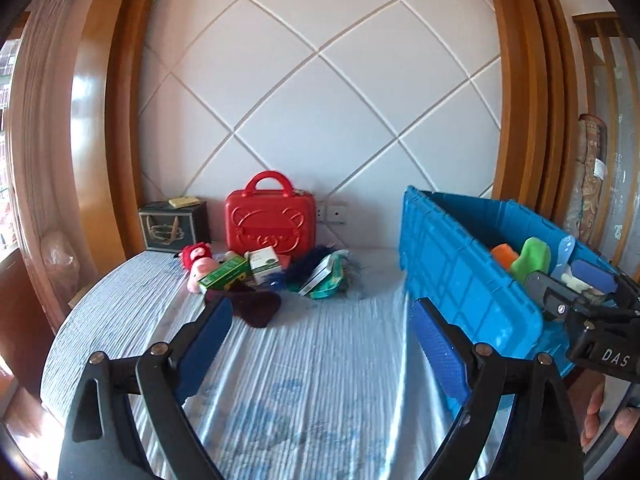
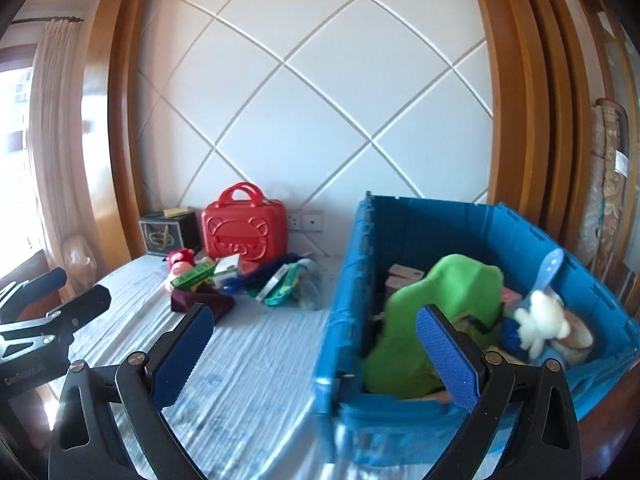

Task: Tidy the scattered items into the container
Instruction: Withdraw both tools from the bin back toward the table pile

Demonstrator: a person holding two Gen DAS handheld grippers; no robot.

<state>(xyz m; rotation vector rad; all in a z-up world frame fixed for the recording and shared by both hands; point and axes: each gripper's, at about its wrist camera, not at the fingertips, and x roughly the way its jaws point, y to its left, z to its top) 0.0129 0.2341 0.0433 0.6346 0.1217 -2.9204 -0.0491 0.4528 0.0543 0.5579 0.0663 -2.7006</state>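
Both tongs, left [image 1: 320, 316] and right [image 2: 312, 328], gape wide and hold nothing, likely ready for the toy pile [image 1: 260, 276] on the bed [image 1: 300, 360], left of the blue bin [image 2: 420, 220].

One blue crate [image 2: 420, 224], one red case [image 1: 270, 218], one dark box [image 1: 174, 222] (small), two grippers

Crate [image 2: 348, 280]: on the bed [image 2: 248, 360], right side.
Loose pile [image 2: 240, 280]: on the bed, left of the crate.
Small suitcase [image 2: 244, 224]: behind the pile, by the wall.
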